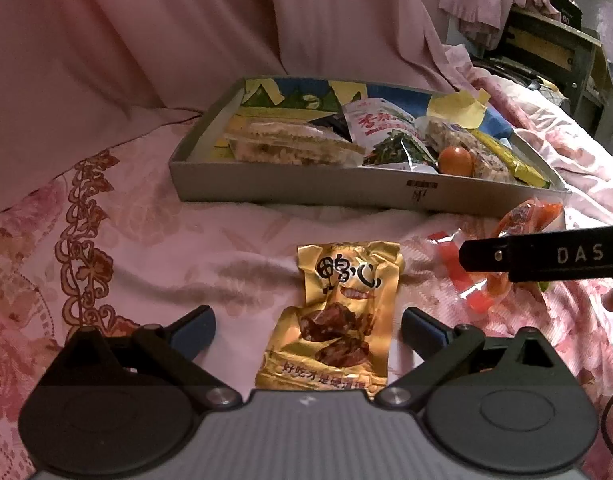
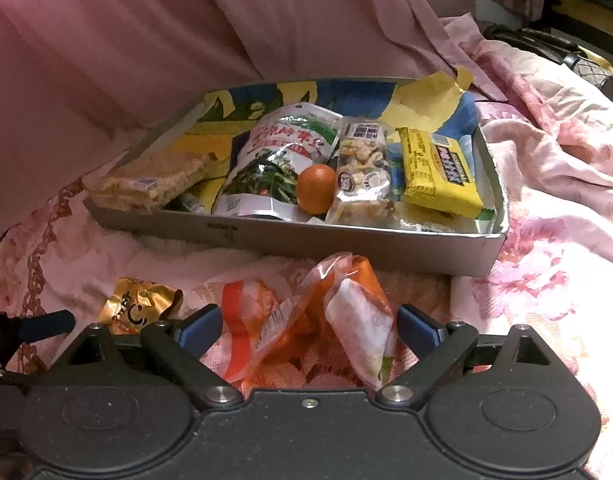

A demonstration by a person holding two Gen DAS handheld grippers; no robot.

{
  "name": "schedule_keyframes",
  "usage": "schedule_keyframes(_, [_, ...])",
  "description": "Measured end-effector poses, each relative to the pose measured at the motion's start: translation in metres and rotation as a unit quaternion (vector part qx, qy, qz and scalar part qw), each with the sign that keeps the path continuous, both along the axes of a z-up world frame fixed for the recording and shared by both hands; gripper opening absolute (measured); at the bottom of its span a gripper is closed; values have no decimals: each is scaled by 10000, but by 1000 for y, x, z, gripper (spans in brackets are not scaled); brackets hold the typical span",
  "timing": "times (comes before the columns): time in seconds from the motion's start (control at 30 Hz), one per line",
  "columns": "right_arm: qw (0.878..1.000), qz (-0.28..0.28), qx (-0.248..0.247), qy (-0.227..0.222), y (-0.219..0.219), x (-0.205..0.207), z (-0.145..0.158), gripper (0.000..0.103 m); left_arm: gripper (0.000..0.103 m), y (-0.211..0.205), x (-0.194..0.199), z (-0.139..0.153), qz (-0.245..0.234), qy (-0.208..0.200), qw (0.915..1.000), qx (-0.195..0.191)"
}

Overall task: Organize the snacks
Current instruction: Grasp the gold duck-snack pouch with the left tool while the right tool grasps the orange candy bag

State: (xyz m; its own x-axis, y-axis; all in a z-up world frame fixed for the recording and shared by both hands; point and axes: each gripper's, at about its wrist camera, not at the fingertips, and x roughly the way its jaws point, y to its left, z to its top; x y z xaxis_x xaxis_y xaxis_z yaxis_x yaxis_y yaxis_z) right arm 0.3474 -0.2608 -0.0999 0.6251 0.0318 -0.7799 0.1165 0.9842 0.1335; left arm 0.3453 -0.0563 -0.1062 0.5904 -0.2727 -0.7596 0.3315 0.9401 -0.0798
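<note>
I am working in a home bedroom: a pink floral bedspread (image 1: 106, 240) covers the bed, pink curtains (image 1: 166, 32) hang behind, and a cardboard tray (image 1: 306, 190) rests on the bedding.

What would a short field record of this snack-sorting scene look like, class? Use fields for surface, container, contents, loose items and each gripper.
surface: pink floral bedspread
container: shallow grey cardboard box
contents: rice cracker pack, green vegetable pouch, small orange, mixed-nut bag, yellow bar
loose items: gold foil packet; orange sausage packets
left gripper: open, straddling gold packet
right gripper: open around sausage packets
</note>
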Motion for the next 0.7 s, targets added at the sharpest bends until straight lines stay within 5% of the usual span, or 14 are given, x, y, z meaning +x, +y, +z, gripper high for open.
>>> schedule_keyframes(0.37, [9996, 53, -265, 27, 4, 1, -8, 89, 98, -5, -1, -1, -57, -26, 9997, 243])
schedule_keyframes(0.7, [9996, 0, -282, 81, 7, 0, -8, 81, 79, -10, -2, 3, -112, 34, 9996, 242])
